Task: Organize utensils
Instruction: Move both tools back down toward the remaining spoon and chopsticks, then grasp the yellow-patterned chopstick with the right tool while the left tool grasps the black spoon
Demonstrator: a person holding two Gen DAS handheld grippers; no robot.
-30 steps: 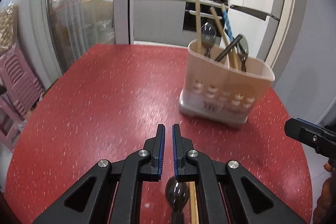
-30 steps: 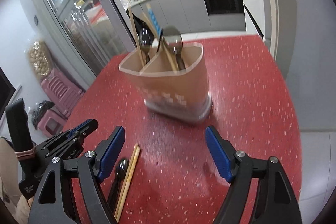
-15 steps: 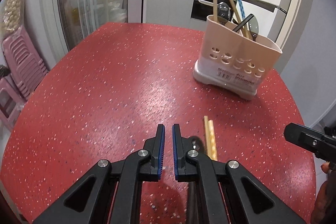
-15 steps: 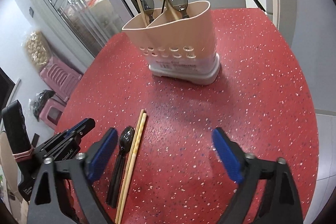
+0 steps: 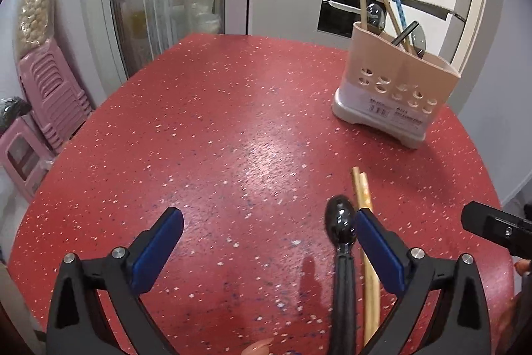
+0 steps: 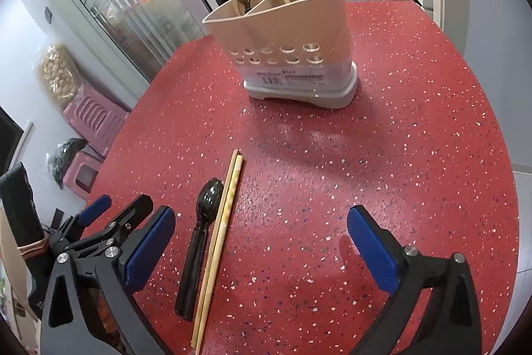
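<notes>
Both grippers are sitting lower and closer to the red bench (image 6: 415,108) than a second ago, and the caddy (image 6: 292,32), which was blurred then, is now reading sharp. Left gripper (image 5: 269,238) jaws have just been opening from nearly closed to wide; right gripper (image 6: 261,242) jaws have also just been widening and are now standing fully apart. Neither pair is pressing on anything. Black spoon (image 6: 199,232) and the pair of wooden chopsticks (image 6: 221,228) are lying flat on the bench side by side, chopsticks just to the right of the spoon, touching or nearly so. In the left wrist view the spoon is lying inside the gap close to the right-hand blue pad (image 5: 379,248), while the chopsticks are running under that pad. In the right wrist view both pieces are lying between the jaws, near the left-hand pad (image 6: 149,245). Caddy is standing upright well beyond them toward the far side of the bench, already holding two spoons, chopsticks and a blue-patterned stick. Part of the left gripper is showing at the lower left of the right wrist view.
</notes>
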